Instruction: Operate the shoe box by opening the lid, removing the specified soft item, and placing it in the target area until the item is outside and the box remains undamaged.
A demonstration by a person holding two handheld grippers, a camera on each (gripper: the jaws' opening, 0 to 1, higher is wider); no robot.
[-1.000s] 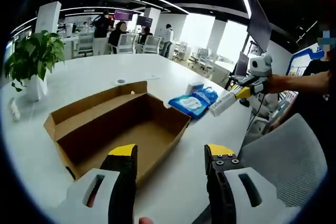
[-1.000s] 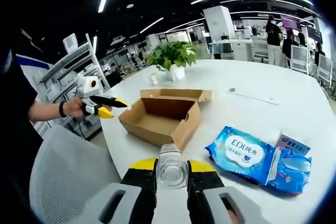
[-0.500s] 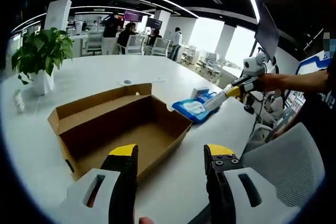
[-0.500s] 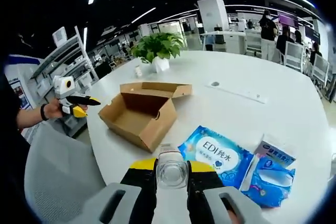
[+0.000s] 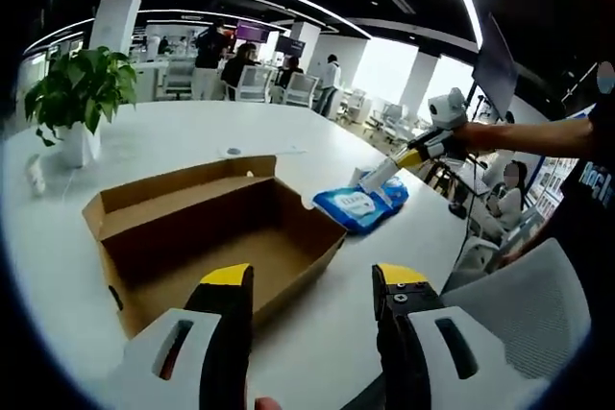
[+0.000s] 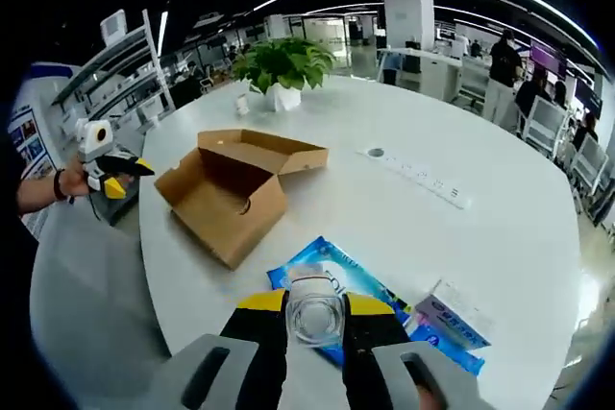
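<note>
Shoe box (image 5: 211,237) sits open on the white table (image 5: 154,141), directly ahead of the left gripper (image 5: 312,285), whose jaws stand wide apart and empty. The right gripper (image 6: 315,306) is clamped on a small clear container (image 6: 315,312) and hangs over the blue wipes pack (image 6: 332,280), which lies beside the box (image 6: 231,189).

Open brown cardboard shoe box (image 6: 231,189) on round white table (image 6: 413,228). Blue soft wipes pack (image 5: 360,206) just beside box. Potted green plant (image 6: 281,69) behind box, near table edge.
</note>
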